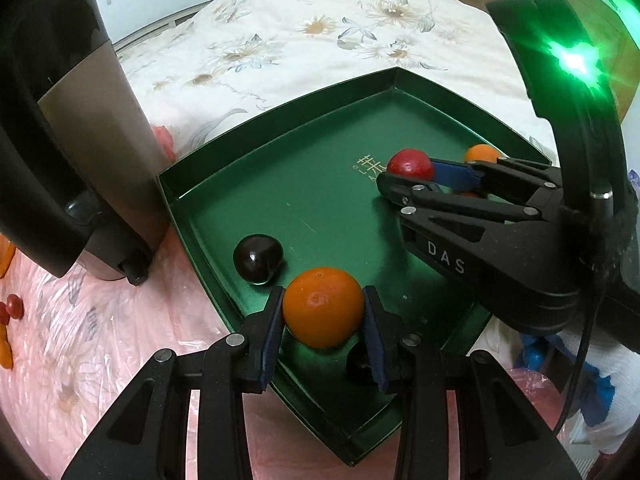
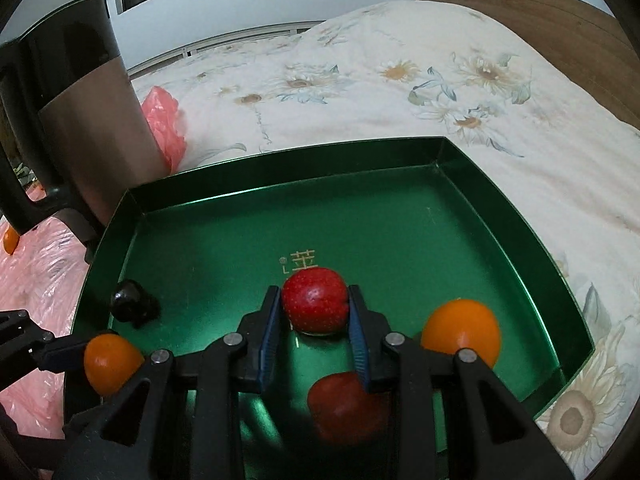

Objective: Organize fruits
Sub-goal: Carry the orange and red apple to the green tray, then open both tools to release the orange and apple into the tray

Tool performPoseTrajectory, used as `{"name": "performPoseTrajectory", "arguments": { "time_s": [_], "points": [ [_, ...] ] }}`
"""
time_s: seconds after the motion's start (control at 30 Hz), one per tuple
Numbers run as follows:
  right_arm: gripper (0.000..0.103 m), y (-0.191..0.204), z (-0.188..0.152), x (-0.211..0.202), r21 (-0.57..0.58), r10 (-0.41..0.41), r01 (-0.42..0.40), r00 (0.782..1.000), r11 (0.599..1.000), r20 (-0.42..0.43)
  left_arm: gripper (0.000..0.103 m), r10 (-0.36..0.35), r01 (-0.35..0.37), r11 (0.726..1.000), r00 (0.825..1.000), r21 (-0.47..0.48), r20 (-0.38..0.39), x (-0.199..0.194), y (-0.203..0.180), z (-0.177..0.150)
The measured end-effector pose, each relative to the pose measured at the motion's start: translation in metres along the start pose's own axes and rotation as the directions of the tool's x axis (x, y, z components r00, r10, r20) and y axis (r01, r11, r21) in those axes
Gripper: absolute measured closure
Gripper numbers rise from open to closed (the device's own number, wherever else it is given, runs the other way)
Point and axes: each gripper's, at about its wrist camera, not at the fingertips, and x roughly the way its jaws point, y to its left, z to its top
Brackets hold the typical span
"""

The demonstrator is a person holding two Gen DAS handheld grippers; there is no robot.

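Left gripper (image 1: 323, 312) clamped on an orange (image 1: 323, 306), right gripper (image 2: 314, 316) on a red fruit (image 2: 315, 300) – both over the green tray (image 2: 280, 168); released too high, either may roll into neighbours.

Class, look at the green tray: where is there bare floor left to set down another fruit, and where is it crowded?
Bare floor: the far half of the shallow green metal tray, beyond the gold lettering to its far walls. Crowded: the near side, where the left gripper holds a round orange fruit, the right gripper a red fruit, beside a dark fruit.
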Motion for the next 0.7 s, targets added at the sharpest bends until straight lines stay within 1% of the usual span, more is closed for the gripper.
{"name": "performPoseTrajectory", "arguments": {
  "time_s": [0.1,0.13,0.17,0.23,0.33,0.37,0.4,0.53,0.57,0.6,0.63,0.7],
  "points": [
    [0.082,0.001,-0.001,0.000,-0.004,-0.011,0.011,1.000,1.000,-0.003,0.070,0.008,-0.008,1.000,1.000,0.008,0.003,0.000,-0.001,0.000],
    [0.079,0.001,-0.001,-0.001,-0.003,-0.015,0.015,1.000,1.000,-0.004,0.070,0.011,-0.011,1.000,1.000,0.012,0.003,-0.001,-0.001,0.000],
    [0.062,0.001,-0.001,-0.001,-0.002,-0.018,0.018,1.000,1.000,-0.004,0.070,0.013,-0.013,1.000,1.000,0.014,0.004,-0.001,0.000,-0.001],
    [0.039,0.002,-0.002,-0.004,-0.002,-0.026,0.026,1.000,1.000,0.003,0.070,0.025,-0.025,1.000,1.000,0.018,0.007,-0.002,-0.001,-0.001],
    [0.035,0.002,-0.002,-0.009,-0.004,-0.033,0.033,0.999,0.999,0.012,0.070,0.035,-0.035,0.999,0.999,0.023,0.011,-0.006,-0.004,-0.002],
    [0.029,0.002,-0.002,-0.010,-0.005,-0.037,0.037,0.999,0.999,0.013,0.070,0.037,-0.037,0.999,0.999,0.026,0.013,-0.007,-0.004,-0.002],
    [0.027,0.002,-0.002,-0.013,-0.007,-0.042,0.042,0.999,0.999,0.019,0.070,0.039,-0.039,0.999,0.999,0.029,0.016,-0.008,-0.005,-0.002],
    [0.024,0.002,-0.003,-0.024,-0.001,-0.042,0.042,0.998,0.999,0.042,0.069,0.048,-0.049,0.998,0.998,0.037,0.030,-0.015,-0.007,-0.003],
    [0.023,0.003,-0.003,-0.027,-0.003,-0.043,0.044,0.998,0.999,0.047,0.058,0.045,-0.047,0.998,0.998,0.038,0.034,-0.018,-0.007,-0.003],
    [0.022,0.004,-0.003,-0.030,-0.004,-0.045,0.045,0.998,0.999,0.053,0.054,0.047,-0.048,0.998,0.998,0.037,0.047,-0.022,-0.007,-0.005],
    [0.020,0.004,-0.004,-0.034,-0.003,-0.045,0.046,0.997,0.999,0.061,0.054,0.048,-0.051,0.998,0.996,0.035,0.069,-0.027,-0.008,-0.005],
    [0.017,0.004,-0.005,-0.041,0.004,-0.043,0.042,0.997,0.999,0.071,0.053,0.048,-0.051,0.998,0.996,0.039,0.079,-0.032,-0.011,-0.004]
  ]
}}
